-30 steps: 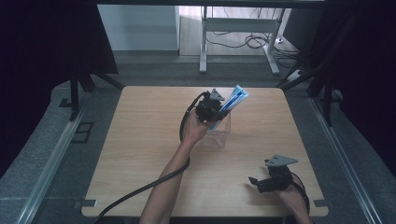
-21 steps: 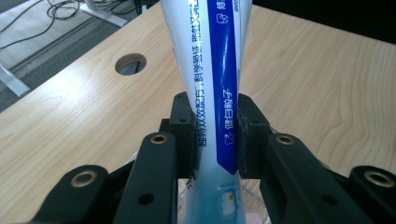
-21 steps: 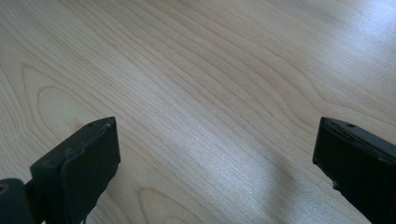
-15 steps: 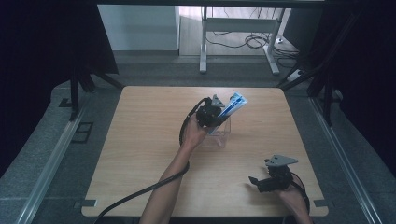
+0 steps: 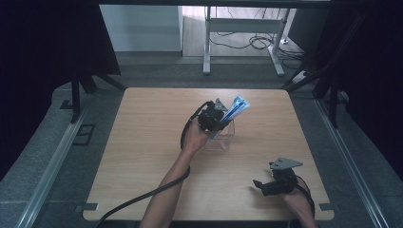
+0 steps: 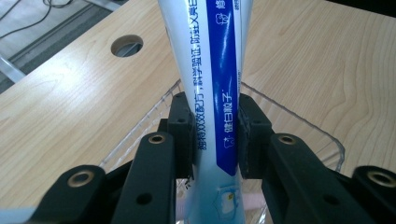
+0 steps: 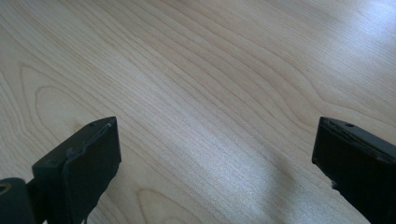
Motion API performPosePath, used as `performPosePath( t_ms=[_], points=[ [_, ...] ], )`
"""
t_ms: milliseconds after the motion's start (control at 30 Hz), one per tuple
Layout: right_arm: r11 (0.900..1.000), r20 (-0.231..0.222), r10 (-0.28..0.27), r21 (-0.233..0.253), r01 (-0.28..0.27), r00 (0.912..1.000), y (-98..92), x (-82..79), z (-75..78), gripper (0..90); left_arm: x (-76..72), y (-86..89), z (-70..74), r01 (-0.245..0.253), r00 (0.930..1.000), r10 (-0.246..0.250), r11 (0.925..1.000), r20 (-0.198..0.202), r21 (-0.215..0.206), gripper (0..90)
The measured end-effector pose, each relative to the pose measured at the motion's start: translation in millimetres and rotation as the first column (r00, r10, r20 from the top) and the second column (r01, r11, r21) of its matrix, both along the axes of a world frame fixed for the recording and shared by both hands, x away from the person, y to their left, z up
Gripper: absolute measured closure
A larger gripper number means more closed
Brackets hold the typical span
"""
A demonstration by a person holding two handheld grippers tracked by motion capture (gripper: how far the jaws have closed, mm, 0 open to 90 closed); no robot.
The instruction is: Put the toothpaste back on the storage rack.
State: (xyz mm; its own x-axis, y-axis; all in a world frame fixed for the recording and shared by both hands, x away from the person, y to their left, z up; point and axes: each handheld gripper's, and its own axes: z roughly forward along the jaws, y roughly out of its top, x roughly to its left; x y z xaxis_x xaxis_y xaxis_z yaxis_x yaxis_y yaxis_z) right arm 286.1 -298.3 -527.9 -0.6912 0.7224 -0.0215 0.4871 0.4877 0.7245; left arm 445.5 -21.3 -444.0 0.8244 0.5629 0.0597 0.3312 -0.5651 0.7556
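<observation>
Your left tool is clamped on the blue-and-white toothpaste tube, tilted over the clear plastic tray mid-counter. Looks like placing: lower it inside before releasing. Your right tool rests spread wide, empty, near the counter's corner.

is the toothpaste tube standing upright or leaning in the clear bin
Leaning. In the high view the toothpaste tube slants up and away from the left gripper, whose fingers clamp it above the clear bin.
</observation>
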Motion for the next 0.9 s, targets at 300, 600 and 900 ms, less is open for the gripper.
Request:
performPosePath(
  t_ms=[300, 600, 900],
  points=[
    [1.0, -0.002, 0.001, -0.001, -0.001, 1.0, 0.5, 0.0, -0.3, 1.3, -4.7, 1.6, 0.8, 0.001, 0.9999, 0.0, 1.0, -0.014, 0.005, 71.0],
    [1.0, -0.008, 0.005, -0.004, -0.005, 1.0, 1.4, 0.2, -1.1, 1.3, -8.2, 4.4, 1.7, 0.005, 0.9996, -0.004, 0.9999, -0.028, 0.01, 70.5],
    [1.0, -0.012, 0.006, -0.008, -0.006, 0.9999, 2.1, 0.2, -1.8, 1.3, -11.1, 6.2, 1.8, 0.007, 0.9993, -0.006, 0.9998, -0.036, 0.019, 69.7]
  ],
)
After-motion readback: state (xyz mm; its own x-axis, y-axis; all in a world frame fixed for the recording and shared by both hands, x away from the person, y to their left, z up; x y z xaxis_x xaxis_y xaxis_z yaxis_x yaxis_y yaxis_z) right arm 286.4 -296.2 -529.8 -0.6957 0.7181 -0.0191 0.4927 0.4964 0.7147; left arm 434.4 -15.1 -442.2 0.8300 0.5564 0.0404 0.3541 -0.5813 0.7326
